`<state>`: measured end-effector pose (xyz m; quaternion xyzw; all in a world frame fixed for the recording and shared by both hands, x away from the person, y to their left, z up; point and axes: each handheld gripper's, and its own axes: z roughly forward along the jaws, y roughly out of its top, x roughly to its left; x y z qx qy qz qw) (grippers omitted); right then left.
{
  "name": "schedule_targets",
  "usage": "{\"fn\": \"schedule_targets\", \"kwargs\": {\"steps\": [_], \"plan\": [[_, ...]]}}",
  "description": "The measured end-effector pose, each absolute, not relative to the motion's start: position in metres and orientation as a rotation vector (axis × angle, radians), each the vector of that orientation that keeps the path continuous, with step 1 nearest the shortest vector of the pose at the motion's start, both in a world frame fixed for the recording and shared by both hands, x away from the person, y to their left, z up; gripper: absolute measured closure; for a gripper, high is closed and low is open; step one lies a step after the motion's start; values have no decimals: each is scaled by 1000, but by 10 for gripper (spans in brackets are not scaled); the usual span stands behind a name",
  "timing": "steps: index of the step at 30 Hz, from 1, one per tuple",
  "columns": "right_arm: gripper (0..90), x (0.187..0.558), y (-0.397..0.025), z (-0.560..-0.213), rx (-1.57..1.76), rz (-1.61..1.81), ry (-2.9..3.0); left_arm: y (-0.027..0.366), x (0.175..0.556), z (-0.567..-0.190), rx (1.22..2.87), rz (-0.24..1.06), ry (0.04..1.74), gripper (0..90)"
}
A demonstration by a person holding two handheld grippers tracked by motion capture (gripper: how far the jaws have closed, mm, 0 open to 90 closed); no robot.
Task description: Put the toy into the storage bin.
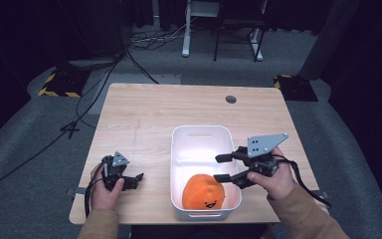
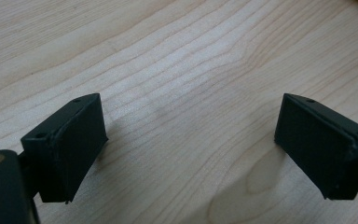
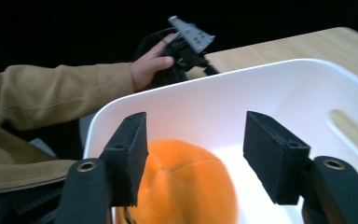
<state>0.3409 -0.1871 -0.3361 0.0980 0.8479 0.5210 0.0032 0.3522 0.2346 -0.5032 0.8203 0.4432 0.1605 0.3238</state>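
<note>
1. The orange plush toy (image 1: 204, 192) lies inside the white bin (image 1: 200, 133), in the end of the bin nearest the person, touching or just beside the near wall.
2. The toy is a rounded lump with no clear long axis; its small stitched face points toward the person's edge of the table (image 1: 129, 114).
3. The right gripper (image 1: 222, 168) hovers over the bin's right rim, just above and beside the toy, its jaws spread apart and holding nothing.
4. In the right gripper view the toy (image 3: 186, 184) sits low between the parted jaws, with the bin (image 3: 279, 88) wall behind it.
5. The left gripper (image 1: 138, 177) rests well to the left of the bin, jaws wide apart over bare wood (image 2: 182, 70).
</note>
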Motion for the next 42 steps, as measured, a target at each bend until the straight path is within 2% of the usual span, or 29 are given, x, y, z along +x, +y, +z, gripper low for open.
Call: {"fn": "schedule_targets", "kwargs": {"steps": [14,31,42], "plan": [[294,367,-233,-320,519,1496,2456,235,353,-503,2156,420,1157,88],[236,412,-297,-353,832,1272,2365,235,353,-503,2156,420,1159,87],[252,422,-329,-382,990,1116,2365,234,353,-503,2153,418,1165,86]]}}
